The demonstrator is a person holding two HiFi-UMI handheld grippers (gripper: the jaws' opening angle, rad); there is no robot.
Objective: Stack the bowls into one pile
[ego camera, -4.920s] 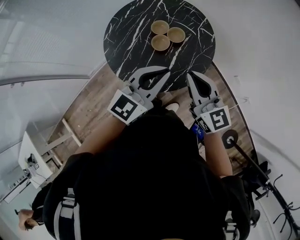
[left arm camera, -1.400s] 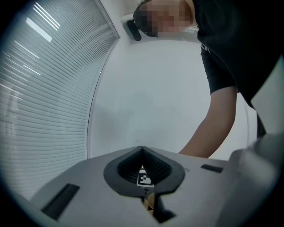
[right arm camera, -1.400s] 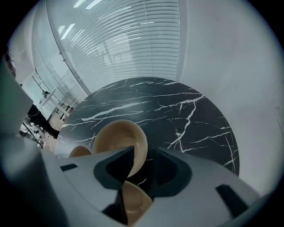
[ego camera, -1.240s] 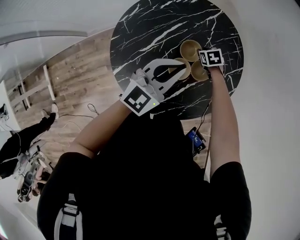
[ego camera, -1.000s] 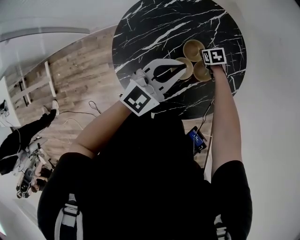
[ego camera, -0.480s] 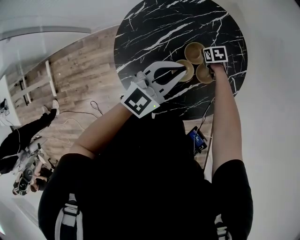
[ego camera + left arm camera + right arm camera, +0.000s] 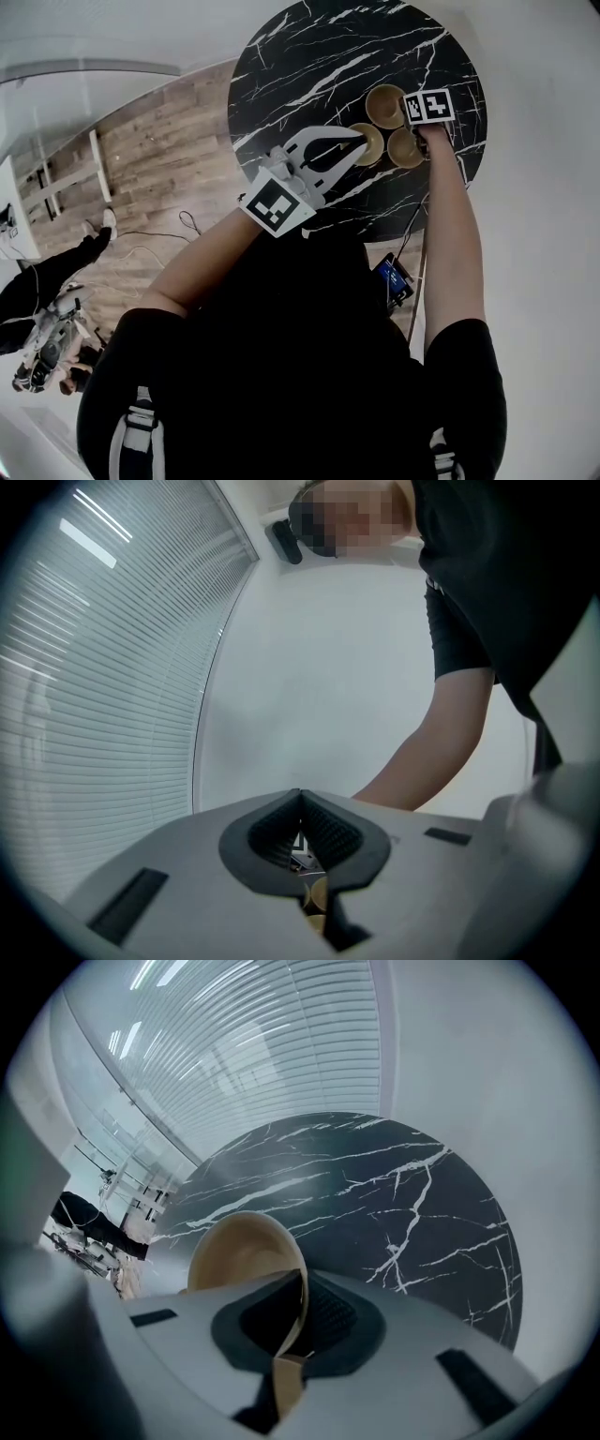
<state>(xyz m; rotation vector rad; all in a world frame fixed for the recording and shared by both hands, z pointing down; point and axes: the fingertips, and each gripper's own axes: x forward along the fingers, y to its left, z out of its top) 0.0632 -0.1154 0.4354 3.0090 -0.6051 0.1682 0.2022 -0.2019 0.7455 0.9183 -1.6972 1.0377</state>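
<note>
- While the right gripper (image 7: 298,1286) has just been closing, its jaws are now clamped on the wall of a tan bowl (image 7: 239,1246), which sits tipped in the grip.
- Left gripper (image 7: 300,799): jaws pressed together, nothing in them, tips by the left bowl (image 7: 366,142).
- That one and the far bowl (image 7: 385,105) sit clustered on the black marble bench (image 7: 309,56).
</note>
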